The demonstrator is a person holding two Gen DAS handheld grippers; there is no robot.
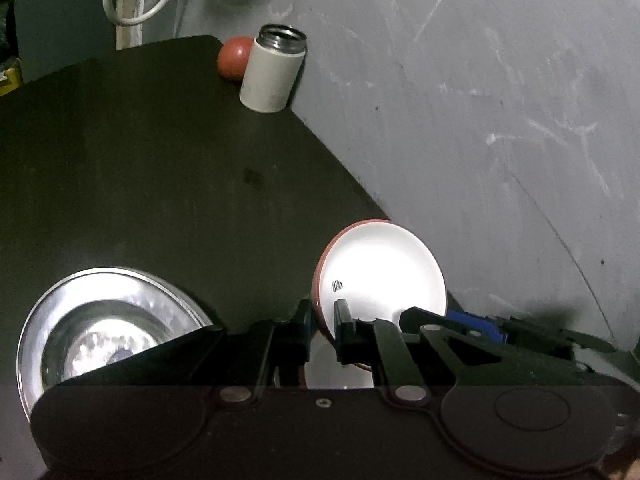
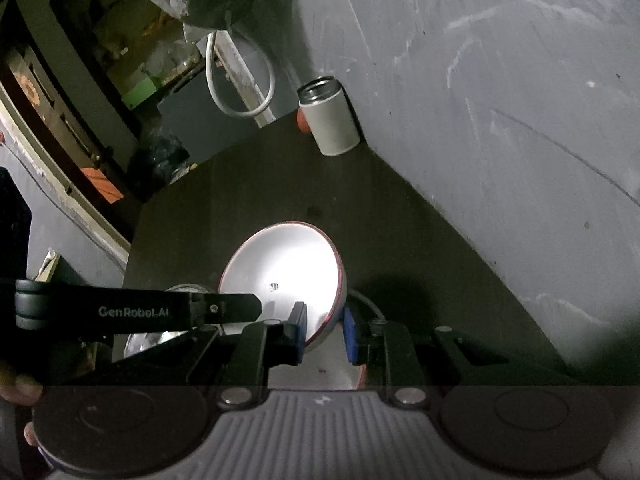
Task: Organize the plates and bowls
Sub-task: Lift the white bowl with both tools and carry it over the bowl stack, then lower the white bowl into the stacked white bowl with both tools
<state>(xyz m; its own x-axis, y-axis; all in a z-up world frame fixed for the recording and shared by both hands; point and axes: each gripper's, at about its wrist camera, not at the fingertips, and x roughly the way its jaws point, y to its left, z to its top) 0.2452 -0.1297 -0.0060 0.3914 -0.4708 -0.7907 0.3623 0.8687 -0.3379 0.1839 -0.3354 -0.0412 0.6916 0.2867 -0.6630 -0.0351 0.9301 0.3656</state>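
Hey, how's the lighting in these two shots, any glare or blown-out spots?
Left wrist view: the white red-rimmed bowl is blown out, the shiny steel plate throws glare, and the dark table is dim. Right wrist view: the bowl's inside glares too, with a heavy shadow to its right.

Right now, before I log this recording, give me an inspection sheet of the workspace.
Surface: dark table set against a grey scuffed wall.
Job's things: white bowl with red rim, tilted, gripped at opposite edges of its rim; steel plate lying on the table.
Clutter: open white flask upright at the far edge; red ball beside it.
Grippers: left gripper shut on the bowl's rim; right gripper likewise.
Cables: white looped cable hanging beyond the table.
Surroundings: cluttered dim shelving off to the side; details unclear.
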